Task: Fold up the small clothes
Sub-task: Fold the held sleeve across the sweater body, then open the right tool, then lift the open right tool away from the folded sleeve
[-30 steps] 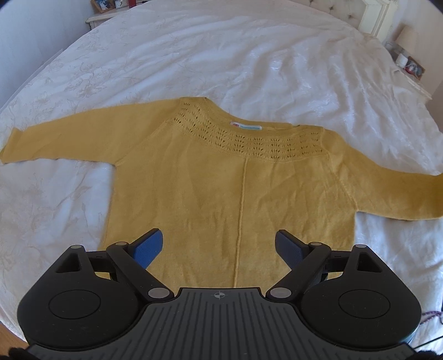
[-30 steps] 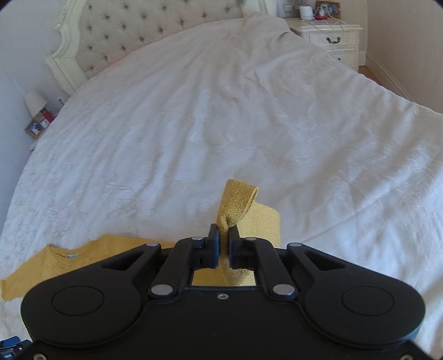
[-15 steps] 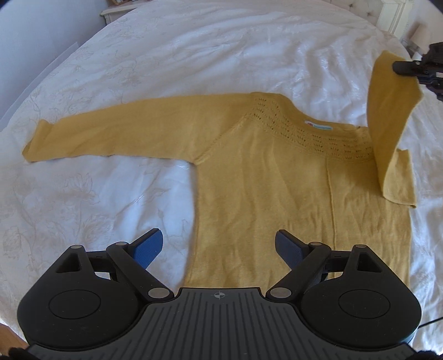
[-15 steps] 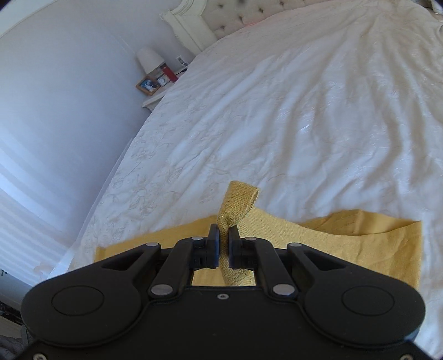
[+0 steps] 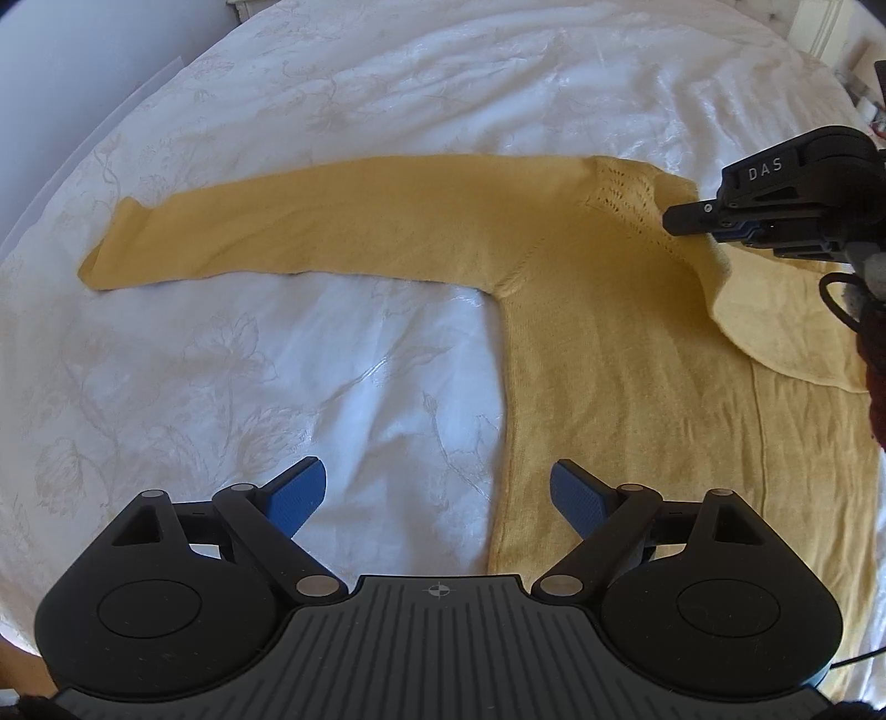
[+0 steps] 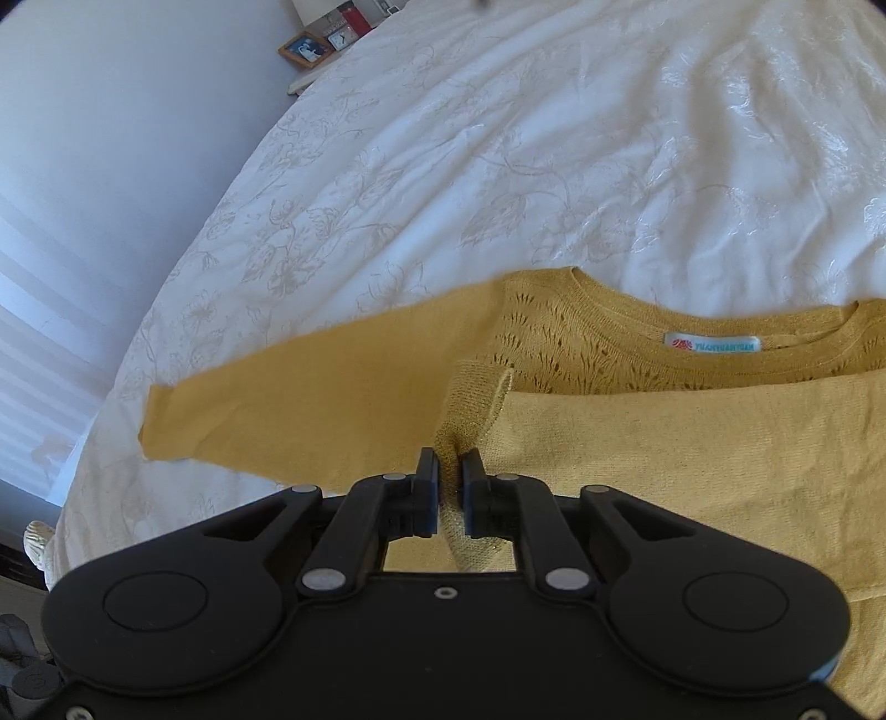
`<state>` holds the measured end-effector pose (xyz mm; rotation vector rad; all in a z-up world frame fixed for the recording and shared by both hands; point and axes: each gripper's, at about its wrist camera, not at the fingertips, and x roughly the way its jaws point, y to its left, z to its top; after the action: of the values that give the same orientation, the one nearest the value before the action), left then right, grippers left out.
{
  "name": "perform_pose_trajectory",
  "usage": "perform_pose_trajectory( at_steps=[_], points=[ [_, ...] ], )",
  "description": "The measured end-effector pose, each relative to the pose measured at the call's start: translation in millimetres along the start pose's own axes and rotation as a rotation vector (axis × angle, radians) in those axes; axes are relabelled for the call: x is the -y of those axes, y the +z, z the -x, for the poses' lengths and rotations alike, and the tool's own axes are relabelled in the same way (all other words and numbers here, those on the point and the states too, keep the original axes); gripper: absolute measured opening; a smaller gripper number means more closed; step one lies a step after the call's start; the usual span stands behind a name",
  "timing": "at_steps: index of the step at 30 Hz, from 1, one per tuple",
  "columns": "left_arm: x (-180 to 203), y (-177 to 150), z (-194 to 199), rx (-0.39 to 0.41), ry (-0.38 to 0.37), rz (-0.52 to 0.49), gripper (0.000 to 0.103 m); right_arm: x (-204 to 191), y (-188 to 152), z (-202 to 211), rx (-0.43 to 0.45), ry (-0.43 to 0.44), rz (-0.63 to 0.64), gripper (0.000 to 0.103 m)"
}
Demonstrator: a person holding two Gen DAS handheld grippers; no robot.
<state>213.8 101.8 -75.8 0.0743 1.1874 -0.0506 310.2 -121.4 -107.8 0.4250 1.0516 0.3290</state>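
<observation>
A mustard yellow knit sweater (image 5: 637, 343) lies flat on the white bed; it also shows in the right wrist view (image 6: 692, 443). Its left sleeve (image 5: 288, 232) stretches out to the left. My right gripper (image 6: 448, 471) is shut on the cuff of the right sleeve (image 6: 470, 410), which is folded across the chest below the neck label (image 6: 714, 346). In the left wrist view the right gripper (image 5: 681, 213) sits low over the shoulder. My left gripper (image 5: 437, 490) is open and empty above the sweater's lower left hem.
The white embroidered bedspread (image 5: 249, 387) covers the bed around the sweater. A nightstand with a framed photo (image 6: 307, 47) stands at the far edge of the bed. A white wall (image 6: 83, 166) runs along the left.
My right gripper has carried the right sleeve across and down onto the sweater's chest. My left gripper has shifted left, toward the hem corner and the outstretched left sleeve.
</observation>
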Motion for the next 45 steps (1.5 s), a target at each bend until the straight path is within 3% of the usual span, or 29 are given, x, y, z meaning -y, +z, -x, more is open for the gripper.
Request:
perform_pose_trajectory(
  at_steps=[4,6,8,10,15,24,31,35,42,45],
  points=[
    [3,5,-4,0.005,0.0,-0.007,0.089,-7,-6,-6,0.008,0.08,0.012,0.024],
    [5,11,-6,0.013,-0.007,-0.007,0.089,-7,-9,-4,0.014,0.096,0.011,0.031],
    [10,16,-8,0.022,-0.009,-0.011,0.089,-5,-11,1,0.031,0.096,0.01,0.048],
    [16,22,-12,0.031,-0.008,-0.019,0.089,2,-12,9,0.047,0.086,-0.001,0.05],
    [40,40,-21,0.051,-0.021,-0.042,0.089,38,-23,28,0.061,-0.031,-0.032,0.05],
    [100,65,-57,0.059,-0.049,-0.112,0.089,142,-34,85,0.116,-0.25,-0.179,0.05],
    [122,73,-103,0.004,0.026,-0.121,0.088,215,-32,112,0.165,-0.352,-0.302,0.051],
    [119,71,-131,-0.091,0.035,-0.095,0.09,242,-27,109,0.157,-0.343,-0.333,0.058],
    [104,61,-142,-0.078,0.022,-0.045,0.103,278,-18,89,0.12,-0.309,-0.337,0.064],
    [101,61,-143,-0.085,0.017,-0.038,0.103,289,-15,81,0.111,-0.256,-0.344,0.078]
  ],
)
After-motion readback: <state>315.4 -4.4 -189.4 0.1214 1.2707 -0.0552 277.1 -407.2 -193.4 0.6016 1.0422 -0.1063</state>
